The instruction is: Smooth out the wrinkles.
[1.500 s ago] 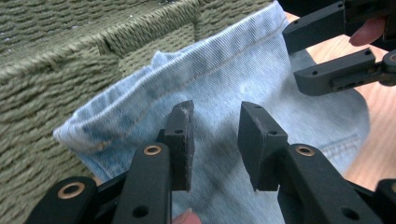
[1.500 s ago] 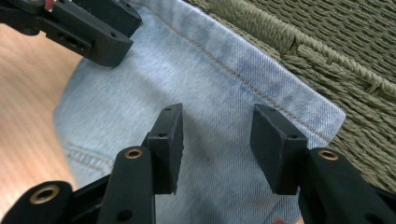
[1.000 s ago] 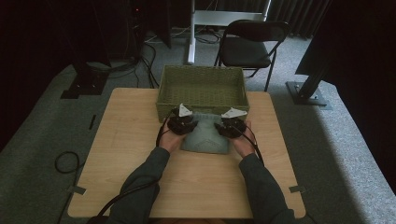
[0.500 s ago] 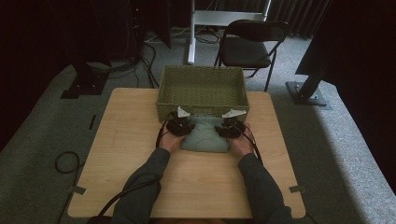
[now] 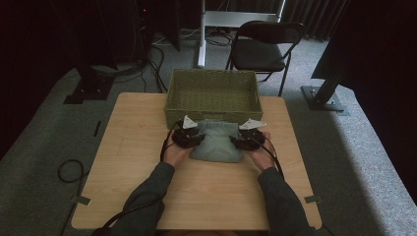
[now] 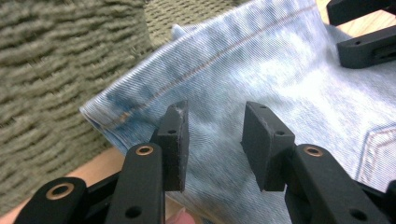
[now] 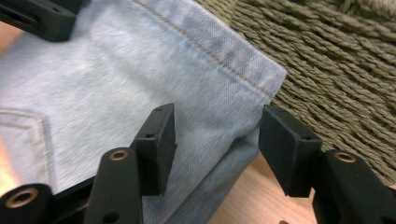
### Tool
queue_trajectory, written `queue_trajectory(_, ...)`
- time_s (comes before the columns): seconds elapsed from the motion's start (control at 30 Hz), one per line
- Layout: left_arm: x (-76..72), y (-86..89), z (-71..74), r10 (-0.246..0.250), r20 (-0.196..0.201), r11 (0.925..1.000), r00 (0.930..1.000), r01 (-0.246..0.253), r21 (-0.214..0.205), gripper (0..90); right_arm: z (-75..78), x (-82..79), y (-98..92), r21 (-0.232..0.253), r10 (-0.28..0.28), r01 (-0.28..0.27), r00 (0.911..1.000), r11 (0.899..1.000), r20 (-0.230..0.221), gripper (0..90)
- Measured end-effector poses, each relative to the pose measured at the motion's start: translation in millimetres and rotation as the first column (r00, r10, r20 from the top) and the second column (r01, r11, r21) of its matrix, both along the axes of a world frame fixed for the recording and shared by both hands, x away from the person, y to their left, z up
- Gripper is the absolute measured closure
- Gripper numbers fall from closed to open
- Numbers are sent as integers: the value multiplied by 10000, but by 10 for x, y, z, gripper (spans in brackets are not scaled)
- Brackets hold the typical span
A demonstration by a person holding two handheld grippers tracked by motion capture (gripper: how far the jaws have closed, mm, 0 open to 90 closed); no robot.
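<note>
Work in hand: you have a folded pair of jeans (image 5: 216, 141) lying on the worktop (image 5: 128, 147), its far edge touching the near wall of the woven basket (image 5: 212, 93); the likely aim is to get it inside.

Left claw (image 5: 193, 137): at the left end of the fold. In the left gripper view the jaws stand spread over the denim (image 6: 261, 60), pads clear of the cloth, nothing pinched. They have just been opening.

Right claw (image 5: 243, 142): at the right end. In the right gripper view its jaws straddle the hemmed corner (image 7: 243, 70), with cloth between them but not pressed. These too have just been opening.

Risk, grip: you hold nothing now. If you lift from here, the fold stays on the worktop.

Risk, shallow bite: closing on the top layer alone would likely peel the fold open, and the lower layers would sag and drag.

Risk, uneven lift: if one claw catches and the other slips, the bundle will probably tilt and unroll to one side.

Risk, basket wall: the fold sits hard against the wicker. A low carry could catch the rim and shove the basket toward the far edge of the worktop.

Risk, hem corner: your right claw is near the very edge; a pinch there may slide off the thick seam.
</note>
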State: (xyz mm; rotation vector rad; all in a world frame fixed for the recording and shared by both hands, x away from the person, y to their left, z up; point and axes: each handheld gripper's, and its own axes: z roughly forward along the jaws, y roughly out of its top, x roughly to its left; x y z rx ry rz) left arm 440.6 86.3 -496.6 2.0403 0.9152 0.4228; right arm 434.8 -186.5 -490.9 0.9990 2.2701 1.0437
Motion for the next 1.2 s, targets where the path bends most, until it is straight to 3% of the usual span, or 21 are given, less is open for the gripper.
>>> queue_trajectory(0.17,-57,32,-56,16,94,10000,10000,-17,71,627,-35,-103,-30,49,380,-380,9993,9993,7,446)
queue_trajectory(0.4,-8,47,-178,198,-120,9993,9997,-194,325,645,-222,-45,-41,-275,138,-150,9990,9995,-430,471)
queue_trajectory(0.47,14,28,-258,247,-234,9984,9994,-234,508,648,-271,-22,-41,-87,38,-43,9978,10000,-659,487)
queue_trajectory(0.63,26,29,-322,276,-335,9989,9991,-263,397,654,-341,0,-48,59,16,-11,9962,10000,-875,506)
queue_trajectory(0.8,26,72,-254,318,-334,9986,9989,-304,426,625,-324,-4,-57,131,8,3,9961,9999,-886,500)
queue_trajectory(0.93,32,221,-155,581,-213,9978,9981,-573,346,599,-238,-15,-135,343,-100,125,9974,9993,-713,462)
queue_trajectory(0.97,37,314,-107,692,-170,9975,9975,-689,142,582,-192,-18,-188,365,-333,354,9979,9987,-554,470)
queue_trajectory(1.03,37,352,-82,745,-132,9972,9971,-744,125,580,-170,-17,-216,301,-464,477,9979,9984,-451,476)
queue_trajectory(1.1,45,460,-9,1073,50,9940,9942,-1073,218,584,-106,4,-308,177,-967,973,9949,9951,-287,488)
queue_trajectory(1.2,48,539,37,1199,148,9925,9927,-1202,203,584,-57,20,-386,242,-1117,1122,9935,9934,-212,489)
